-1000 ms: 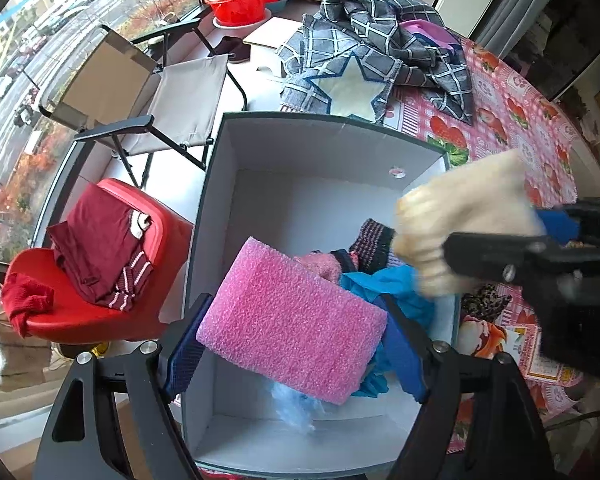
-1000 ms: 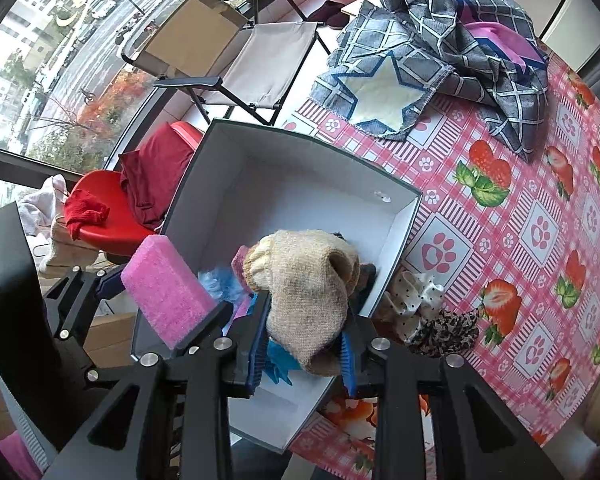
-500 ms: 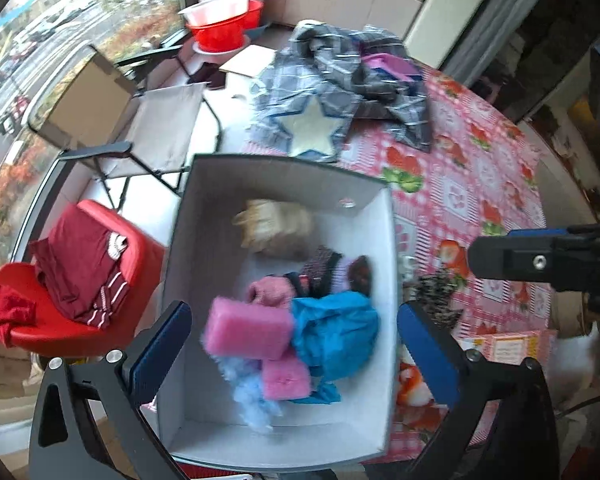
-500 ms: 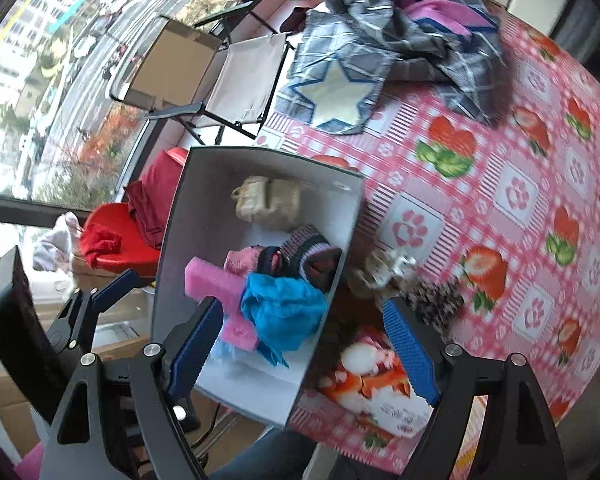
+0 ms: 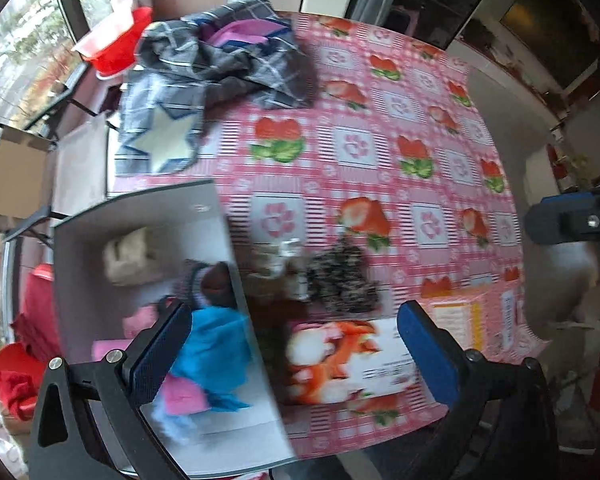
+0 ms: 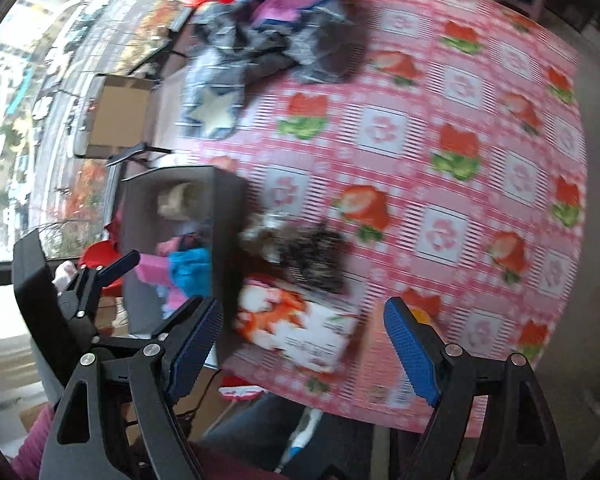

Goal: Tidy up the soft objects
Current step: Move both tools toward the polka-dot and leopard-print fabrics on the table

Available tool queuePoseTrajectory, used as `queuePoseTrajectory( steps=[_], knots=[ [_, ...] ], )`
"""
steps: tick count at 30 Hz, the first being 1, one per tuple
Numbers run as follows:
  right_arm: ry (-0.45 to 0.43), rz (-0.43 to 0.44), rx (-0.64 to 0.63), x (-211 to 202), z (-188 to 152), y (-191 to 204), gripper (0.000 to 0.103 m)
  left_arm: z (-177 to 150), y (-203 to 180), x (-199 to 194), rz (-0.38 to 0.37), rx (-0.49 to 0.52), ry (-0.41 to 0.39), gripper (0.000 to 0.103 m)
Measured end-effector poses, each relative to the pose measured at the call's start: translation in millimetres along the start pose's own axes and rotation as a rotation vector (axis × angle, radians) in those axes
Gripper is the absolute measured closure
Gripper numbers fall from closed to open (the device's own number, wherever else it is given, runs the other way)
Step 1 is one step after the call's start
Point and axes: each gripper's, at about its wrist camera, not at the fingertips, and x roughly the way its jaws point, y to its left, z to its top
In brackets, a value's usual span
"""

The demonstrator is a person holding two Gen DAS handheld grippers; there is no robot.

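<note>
**Several soft items boxed, two or three left on the table**

Four or five soft pieces inside the box: beige knit at the far end, dark striped piece by the right wall, blue cloth and pink foam toward the near end. Blurred in both views, so no exact count. Box at the left edge of the table, open top.

Outside the box, just beside its right wall: a pale patterned piece and a leopard-print piece, touching or nearly so. Just in front of them, a printed pack, flat on the table. Farther back, well apart, a plaid cloth with a star patch, heaped.

Left gripper: jaws spread wide, nothing held, above the box's right wall and the pack. Right gripper: jaws likewise wide apart and empty, above the pack's near edge.

Progress, as a judgement: well under way, perhaps past halfway. Done: the pieces lying in the box. Left: the two small pieces beside the box, probably next; possibly the pack and the plaid cloth, if counted as soft objects. Neither gripper yet committed to any piece.
</note>
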Motion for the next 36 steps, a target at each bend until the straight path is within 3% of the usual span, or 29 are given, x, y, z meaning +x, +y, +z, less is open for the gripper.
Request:
queuePoseTrajectory(
  steps=[3, 7, 11, 17, 26, 29, 33, 34, 36],
  knots=[
    [0.039, -0.033, 0.022, 3.8, 7.1, -26.1, 0.019, 0.5, -9.2, 0.1, 0.017, 0.002, -0.018, 0.000],
    [0.123, -0.037, 0.008, 30.6, 23.2, -31.8, 0.019, -9.5, -4.9, -4.4, 0.048, -0.038, -0.041, 0.000],
    [0.218, -0.008, 0.007, 83.3, 40.0, -10.6, 0.019, -24.7, 7.1, -12.5, 0.074, -0.106, -0.050, 0.000],
    [0.327, -0.008, 0.147, 187.6, 49.6, 7.3, 0.019, -55.4, 24.2, -22.0, 0.093, -0.203, -0.025, 0.000],
    [0.431, -0.158, 0.144, 264.9, 34.8, 2.4, 0.019, -75.7, 29.4, -18.3, 0.084, -0.231, 0.019, 0.000],
    [0.397, -0.164, 0.333, 253.2, 33.8, -40.7, 0.019, -72.5, 25.3, -17.5, 0.069, -0.205, 0.019, 0.000],
    [0.210, -0.218, 0.698, 196.4, 26.7, -127.8, 0.019, -66.1, 18.8, -19.3, 0.053, -0.169, 0.004, 0.000],
    [0.185, -0.197, 0.737, 187.4, 24.0, -136.3, 0.019, -63.3, 16.2, -18.3, 0.046, -0.158, 0.004, 0.000],
    [0.107, -0.062, 0.858, 162.8, 11.2, -153.0, 0.019, -58.5, 12.4, -15.9, 0.040, -0.140, 0.010, 0.000]
  ],
)
